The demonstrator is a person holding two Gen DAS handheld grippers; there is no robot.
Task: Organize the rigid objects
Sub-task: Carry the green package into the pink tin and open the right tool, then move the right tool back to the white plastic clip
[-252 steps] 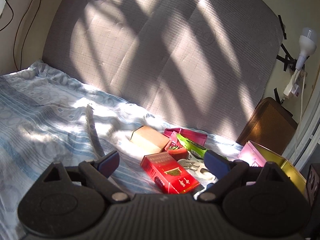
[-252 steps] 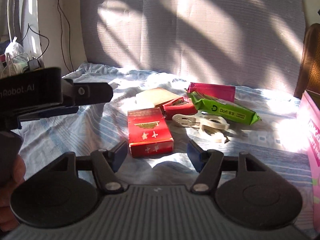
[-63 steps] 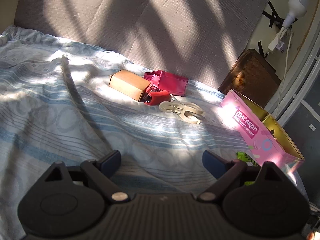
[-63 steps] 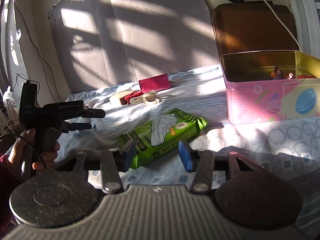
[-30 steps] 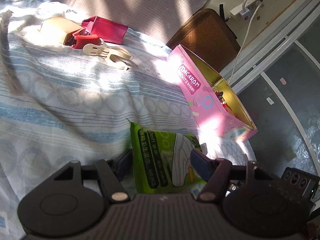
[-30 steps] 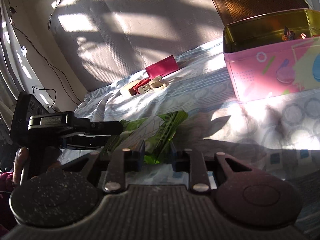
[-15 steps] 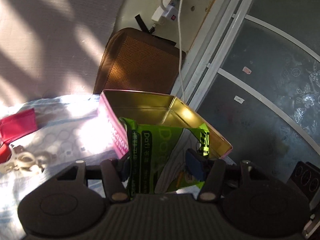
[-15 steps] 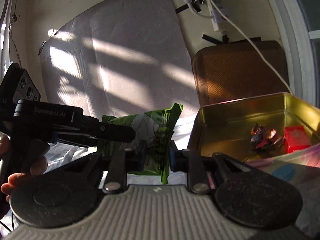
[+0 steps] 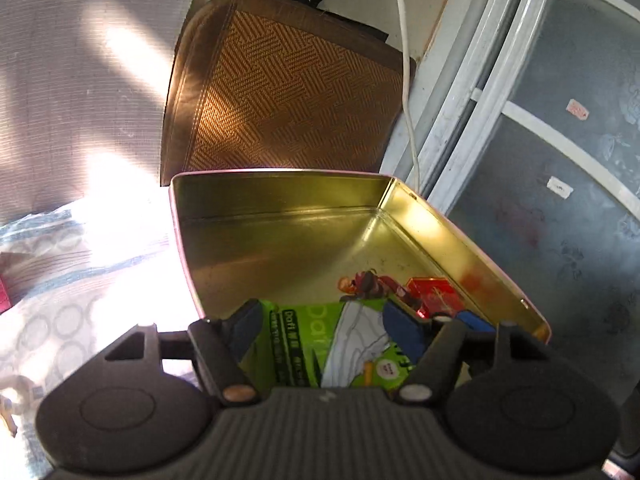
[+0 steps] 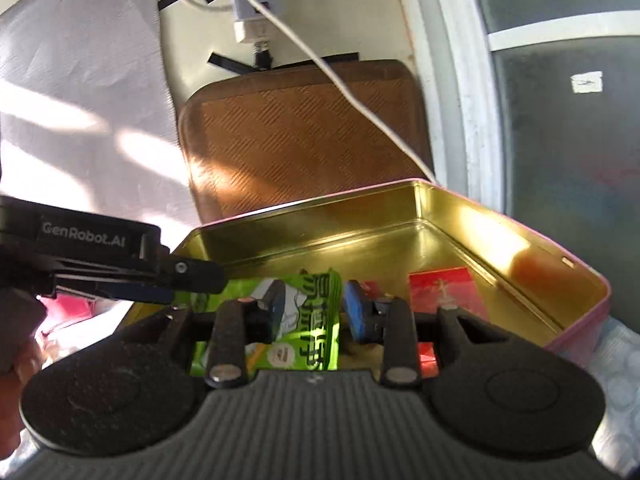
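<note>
1. The green plastic wipes pack (image 9: 316, 344) is seen over the open gold-lined pink tin box (image 9: 280, 216), lying between the jaws of both tools and low inside the box's near end.
2. The jaws of the left gripper (image 9: 320, 330) have just been opening; they stand partly apart with the pack between them, and no pad is seen pressing on it.
3. The jaws of the right gripper (image 10: 310, 306) have likewise just been opening. A gap is seen beside the right pad, so the pack appears released or nearly so.
4. A red rectangular carton (image 10: 442, 292) and a small dark-red crumpled wrapper (image 9: 372, 284) already lie on the box floor ahead of the grippers, so part of the sorting is judged done.
5. Further pieces are judged still to be gathered: a cream plastic clip (image 9: 10, 404) is glimpsed on the blue-striped bedsheet (image 9: 80, 280), far left of the left gripper.
6. Beyond the box a brown woven cushion (image 9: 288, 92) leans, with a white cable (image 9: 404, 72) hanging across it. Neither blocks the box mouth, though the two tools crowd each other over it.
</note>
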